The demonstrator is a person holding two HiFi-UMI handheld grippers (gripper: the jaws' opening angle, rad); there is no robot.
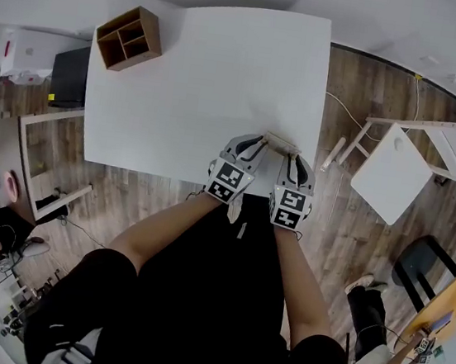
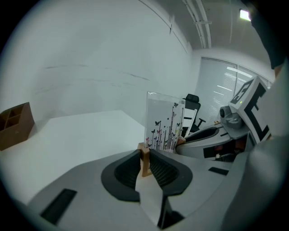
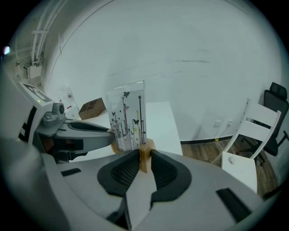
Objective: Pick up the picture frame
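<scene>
1. Wooden base of the picture frame (image 1: pixel 281 144) is being gripped at one end by the left gripper (image 2: pixel 145 159), jaws closed on it.
2. Opposite end is being gripped the same way by the right gripper (image 3: pixel 144 159).
3. Frame is being held upright by the near-right corner of the table (image 1: pixel 209 75).

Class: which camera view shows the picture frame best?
The right gripper view: the picture frame stands whole, print clear. The left gripper view shows it nearly as well; the head view only its thin top edge.

My picture frame (image 3: pixel 128 115) stands upright by the bench's (image 1: pixel 207 91) near edge: clear panel, printed butterflies and stems, wooden base.
</scene>
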